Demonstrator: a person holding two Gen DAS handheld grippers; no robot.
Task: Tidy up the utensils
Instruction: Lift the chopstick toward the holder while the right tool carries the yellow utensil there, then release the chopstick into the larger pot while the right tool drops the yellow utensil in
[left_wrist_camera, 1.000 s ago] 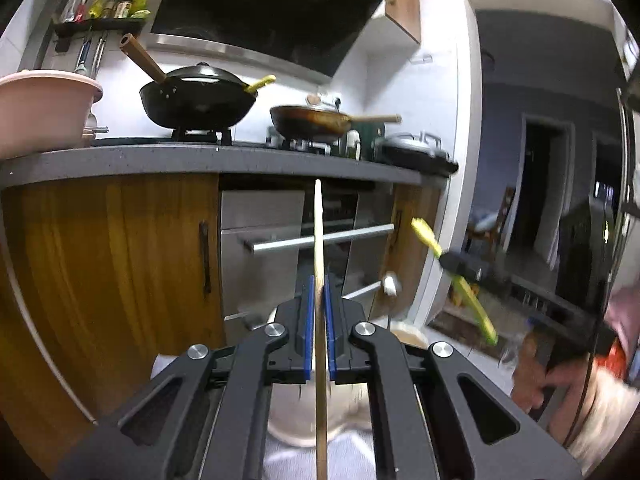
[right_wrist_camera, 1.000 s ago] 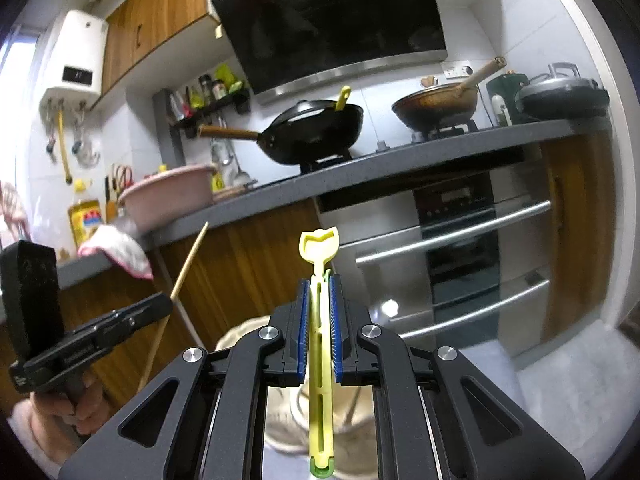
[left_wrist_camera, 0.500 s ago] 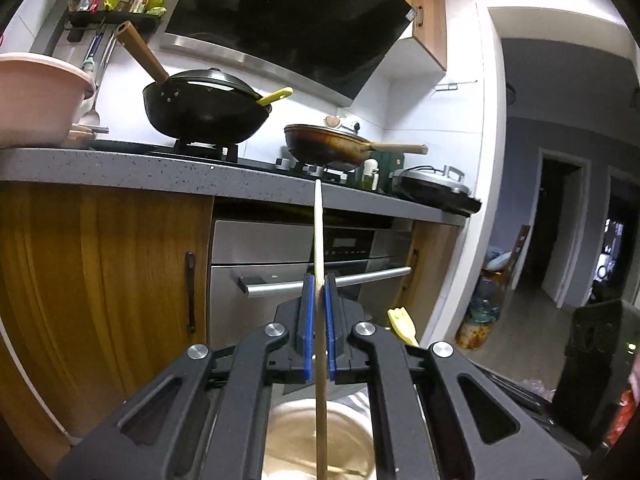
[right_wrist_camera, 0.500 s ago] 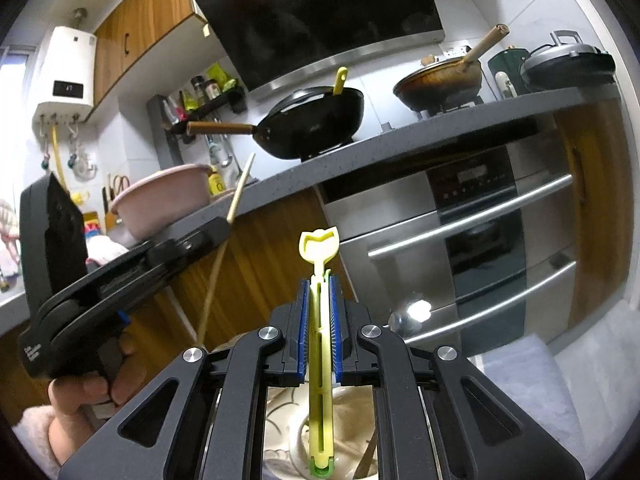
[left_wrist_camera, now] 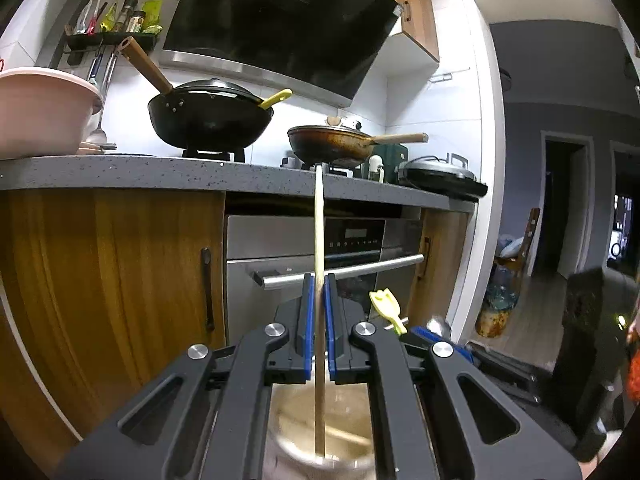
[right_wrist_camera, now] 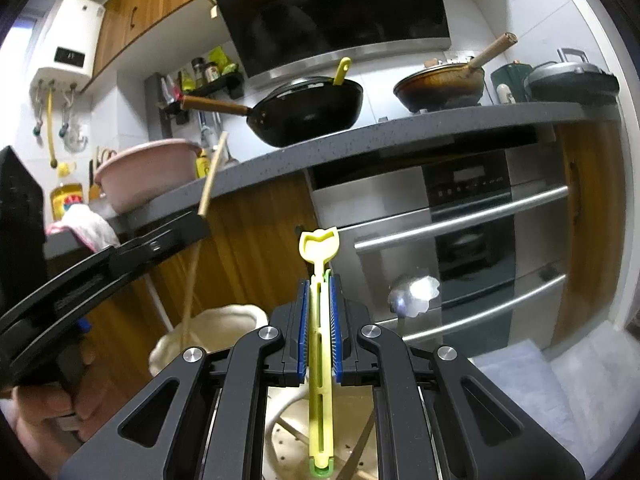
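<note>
My left gripper (left_wrist_camera: 318, 280) is shut on a thin wooden stick (left_wrist_camera: 318, 232) that stands upright. The stick's lower end reaches into the mouth of a cream utensil holder (left_wrist_camera: 280, 450) below the jaws. My right gripper (right_wrist_camera: 320, 284) is shut on a yellow-green plastic utensil (right_wrist_camera: 319, 240), also upright, above the holder's perforated inside (right_wrist_camera: 286, 440). In the right wrist view the left gripper (right_wrist_camera: 192, 226) is at the left with the wooden stick (right_wrist_camera: 212, 176) slanting down into the cream holder (right_wrist_camera: 224, 320). The yellow utensil's tip (left_wrist_camera: 386, 304) shows just right of the left jaws.
A metal spoon head (right_wrist_camera: 414, 292) sticks up beside the holder. Behind runs a grey counter (left_wrist_camera: 160, 172) with a black wok (left_wrist_camera: 208, 120), a brown pan (left_wrist_camera: 332, 144) and a pink basin (left_wrist_camera: 40, 116). Below is an oven with bar handles (right_wrist_camera: 460, 220). A pale mat (right_wrist_camera: 540, 380) lies at the right.
Both grippers have sunk toward the holder and drawn closer together. The left wrist view has swung from the doorway toward the counter. Both keep their grips on the stick and the yellow utensil.
</note>
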